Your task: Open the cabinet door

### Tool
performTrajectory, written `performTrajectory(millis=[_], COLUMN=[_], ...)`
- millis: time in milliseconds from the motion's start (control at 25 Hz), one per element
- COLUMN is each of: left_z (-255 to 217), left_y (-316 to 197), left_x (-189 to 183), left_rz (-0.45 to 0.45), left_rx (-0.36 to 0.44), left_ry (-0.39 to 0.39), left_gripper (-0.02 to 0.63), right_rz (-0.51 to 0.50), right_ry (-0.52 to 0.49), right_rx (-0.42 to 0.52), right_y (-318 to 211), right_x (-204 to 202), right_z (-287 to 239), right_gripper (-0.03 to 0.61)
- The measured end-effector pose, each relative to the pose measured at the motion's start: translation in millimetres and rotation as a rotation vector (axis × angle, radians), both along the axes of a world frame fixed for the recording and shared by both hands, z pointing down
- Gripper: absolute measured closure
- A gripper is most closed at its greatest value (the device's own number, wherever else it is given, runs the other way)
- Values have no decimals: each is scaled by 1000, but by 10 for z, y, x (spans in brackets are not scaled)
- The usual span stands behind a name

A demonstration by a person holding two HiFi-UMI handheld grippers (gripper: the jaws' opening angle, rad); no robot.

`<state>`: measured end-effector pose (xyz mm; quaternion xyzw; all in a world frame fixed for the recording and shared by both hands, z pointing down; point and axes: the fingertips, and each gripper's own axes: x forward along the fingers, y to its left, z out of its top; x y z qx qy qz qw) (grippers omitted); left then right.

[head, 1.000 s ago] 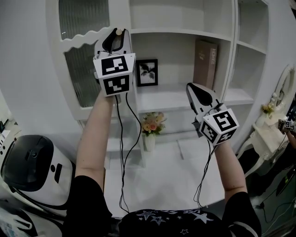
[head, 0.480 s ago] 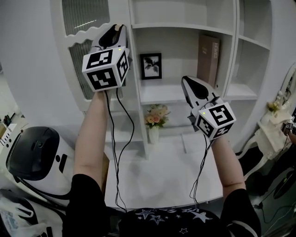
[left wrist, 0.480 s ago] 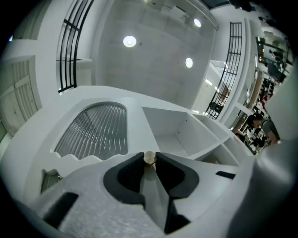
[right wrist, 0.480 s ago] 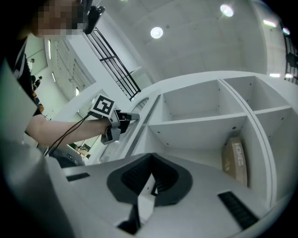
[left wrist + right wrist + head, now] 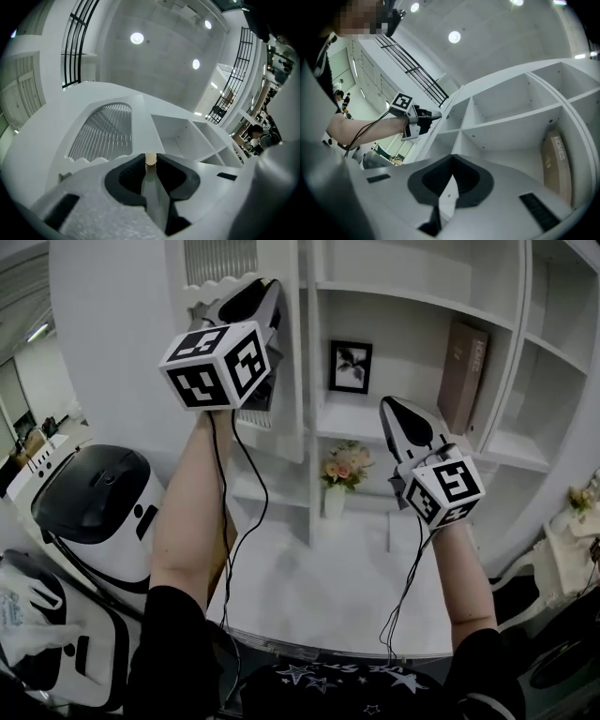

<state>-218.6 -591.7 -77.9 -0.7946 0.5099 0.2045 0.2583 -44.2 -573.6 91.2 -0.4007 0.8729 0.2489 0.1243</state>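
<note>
The white cabinet door, with ribbed glass in its upper panel, stands partly swung out from the shelf unit. My left gripper is raised to it and shut on the small cream knob, which sits pinched between the jaw tips. From the right gripper view the left gripper shows at the door's edge. My right gripper hovers in front of the open shelves, tips together, holding nothing.
The shelves hold a framed picture and a brown book. A vase of flowers stands on the white desk below. A white machine with a black top sits at the lower left.
The door has swung outward with my left gripper still on the knob, and the hand has moved left. My right gripper has shifted only slightly.
</note>
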Motion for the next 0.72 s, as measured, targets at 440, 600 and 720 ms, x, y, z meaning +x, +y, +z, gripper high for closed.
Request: performTrajectory(millis=[440, 600, 720], left_z=[-9, -21, -28], left_y=[261, 373, 435], left_x=[-163, -235, -255], left_rz=[99, 156, 208], left_rx=[7, 15, 12], left_ry=[4, -9, -6], left_gripper=[535, 535, 535], right_rz=[-2, 21, 40], right_ry=[-6, -18, -22], right_rx=[35, 39, 46], right_y=[187, 258, 338], right_x=[-372, -568, -725], right_z=[-134, -175, -185], right_gripper=[572, 572, 572])
